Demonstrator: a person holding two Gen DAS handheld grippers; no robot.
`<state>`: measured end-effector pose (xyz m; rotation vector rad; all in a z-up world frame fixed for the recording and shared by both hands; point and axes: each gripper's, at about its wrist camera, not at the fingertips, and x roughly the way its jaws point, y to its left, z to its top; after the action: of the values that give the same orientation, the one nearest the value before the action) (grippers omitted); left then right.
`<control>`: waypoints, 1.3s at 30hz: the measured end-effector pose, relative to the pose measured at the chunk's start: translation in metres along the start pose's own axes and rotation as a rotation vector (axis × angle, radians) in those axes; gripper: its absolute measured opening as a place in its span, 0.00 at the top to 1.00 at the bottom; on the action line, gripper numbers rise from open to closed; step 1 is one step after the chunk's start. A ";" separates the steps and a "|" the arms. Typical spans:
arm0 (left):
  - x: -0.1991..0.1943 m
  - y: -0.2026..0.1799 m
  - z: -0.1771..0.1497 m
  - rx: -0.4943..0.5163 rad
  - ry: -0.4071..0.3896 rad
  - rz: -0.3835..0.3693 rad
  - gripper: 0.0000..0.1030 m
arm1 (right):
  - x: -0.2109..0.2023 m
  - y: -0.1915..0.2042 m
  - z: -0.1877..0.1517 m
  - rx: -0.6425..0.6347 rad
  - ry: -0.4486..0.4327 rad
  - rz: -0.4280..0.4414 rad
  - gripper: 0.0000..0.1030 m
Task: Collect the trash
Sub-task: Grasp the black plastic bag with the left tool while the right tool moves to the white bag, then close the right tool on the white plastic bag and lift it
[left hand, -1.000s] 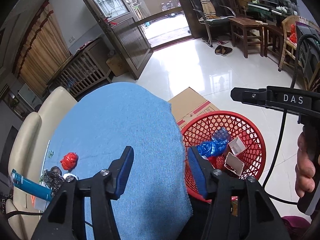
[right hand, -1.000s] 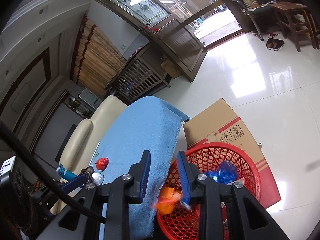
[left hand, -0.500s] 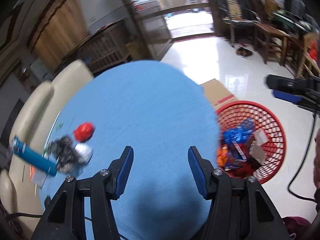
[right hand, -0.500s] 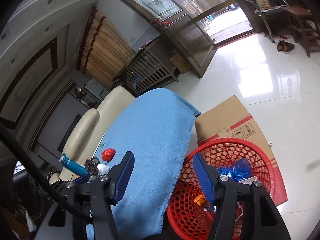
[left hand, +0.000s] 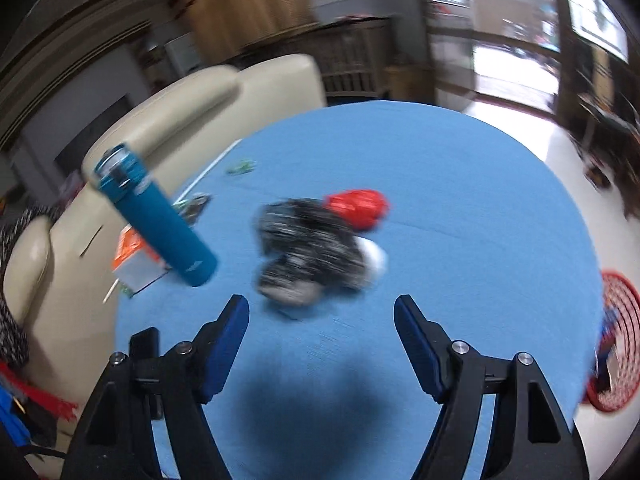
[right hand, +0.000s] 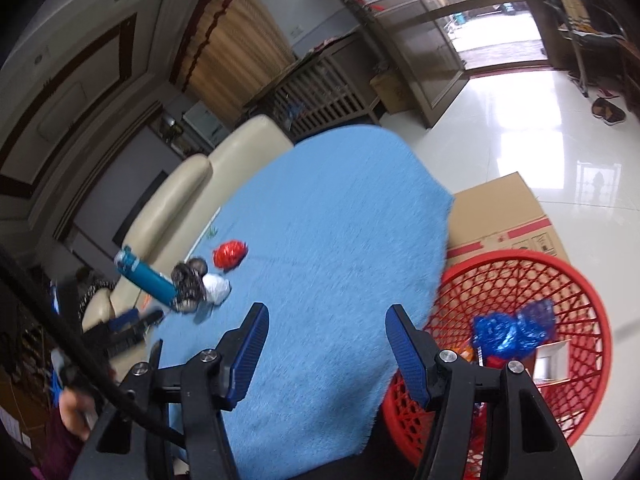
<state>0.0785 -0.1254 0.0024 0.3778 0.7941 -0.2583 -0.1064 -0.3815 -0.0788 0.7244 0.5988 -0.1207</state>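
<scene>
Wrappers (left hand: 312, 248) lie on the cloth (left hand: 460, 200), basket (right hand: 560, 280) beside it.

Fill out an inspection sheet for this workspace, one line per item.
Surface: round table under a blue cloth, mostly bare.
Job's things: red crumpled wrapper, black-and-white speckled crumpled bag and white crumpled wad on the cloth; red plastic mesh basket beside the table holds a blue crumpled bag.
Clutter: teal cylindrical bottle, orange-and-white small carton.
Grippers: left hand-held gripper opening, nothing between its jaws; right hand-held gripper open, empty.
Cables: black cable crosses the right view.
Surroundings: cream sofa, brown cardboard box, glossy white floor.
</scene>
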 end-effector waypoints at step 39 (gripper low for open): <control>0.006 0.129 0.011 -0.259 -0.092 -0.472 0.93 | 0.208 0.173 0.024 -0.306 0.269 0.097 0.37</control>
<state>0.1361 -0.0144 0.0353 -0.0708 0.8069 -0.6023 0.1298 -0.2470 -0.0786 0.4730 0.8168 0.1591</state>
